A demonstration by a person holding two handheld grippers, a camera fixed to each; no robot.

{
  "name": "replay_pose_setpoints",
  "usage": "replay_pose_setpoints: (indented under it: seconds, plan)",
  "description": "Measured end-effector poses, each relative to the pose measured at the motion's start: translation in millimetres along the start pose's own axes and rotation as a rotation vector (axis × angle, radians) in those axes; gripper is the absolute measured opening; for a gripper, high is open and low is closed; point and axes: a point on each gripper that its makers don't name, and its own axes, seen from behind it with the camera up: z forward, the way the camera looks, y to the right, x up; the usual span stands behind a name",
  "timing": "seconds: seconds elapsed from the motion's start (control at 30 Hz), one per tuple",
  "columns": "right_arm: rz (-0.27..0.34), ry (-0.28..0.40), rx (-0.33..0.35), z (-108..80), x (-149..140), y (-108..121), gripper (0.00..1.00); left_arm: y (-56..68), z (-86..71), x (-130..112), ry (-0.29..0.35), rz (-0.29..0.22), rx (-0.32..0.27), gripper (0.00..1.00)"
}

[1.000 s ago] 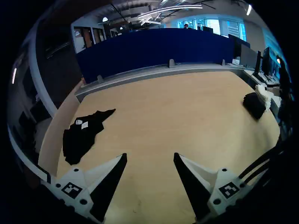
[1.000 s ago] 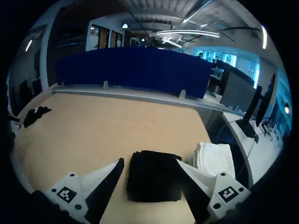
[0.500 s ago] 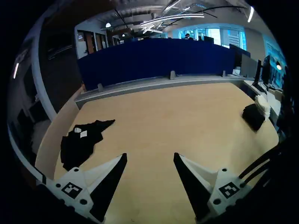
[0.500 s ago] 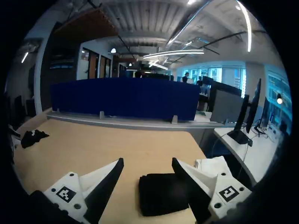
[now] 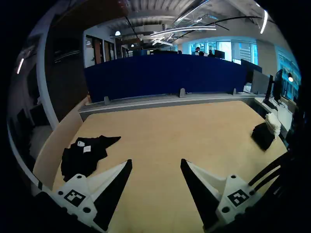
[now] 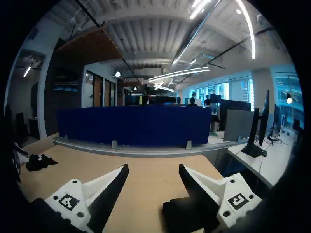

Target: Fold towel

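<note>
A pale wooden table [image 5: 186, 128] spreads across the middle of the left gripper view. A grey rail and a blue partition [image 5: 163, 75] run along its far edge. Beyond is an open office with a ribbed ceiling, long strip lights and windows at the upper right. In the right gripper view a monitor [image 6: 264, 116] stands on a side desk at the right.

The towel [image 5: 83, 157], black and crumpled with small white tags, lies at the lower left of the left gripper view, near the table's left edge. In the right gripper view the towel [image 6: 39, 162] is a small dark heap at the far left. A folded black stack [image 5: 263, 136] sits at the right edge of the left gripper view, against a white stack [image 5: 273, 122] behind it.

The left gripper [image 5: 156, 160] hangs over bare table with its fingers spread wide, holding nothing. The right gripper [image 6: 153, 166] is likewise spread and empty. The black stack [image 6: 182, 209] lies by its right finger, partly hidden by it and cut off at the bottom of the frame. I cannot tell whether they touch. Dark cables [image 5: 272, 171] cross the lower right of the left gripper view, too blurred to trace.
</note>
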Motion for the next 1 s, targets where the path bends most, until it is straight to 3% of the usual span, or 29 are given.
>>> replay_pose_setpoints:
  seconds: [0.2, 0.67, 1.0]
  plan:
    - [0.003, 0.001, 0.003, 0.3, -1.1, -9.4, 1.0, -0.1, 0.0, 13.0, 0.058, -0.011, -0.003, 0.92]
    - [-0.007, 0.019, -0.016, 3.7, 8.2, -37.3, 1.0, -6.9, -13.7, 79.8, 0.334, -0.064, 0.017, 0.92]
    - [-0.001, 0.018, 0.01, 5.8, 12.3, -65.8, 1.0, -17.7, -11.8, 90.0, 0.373, -0.077, 0.031, 0.92]
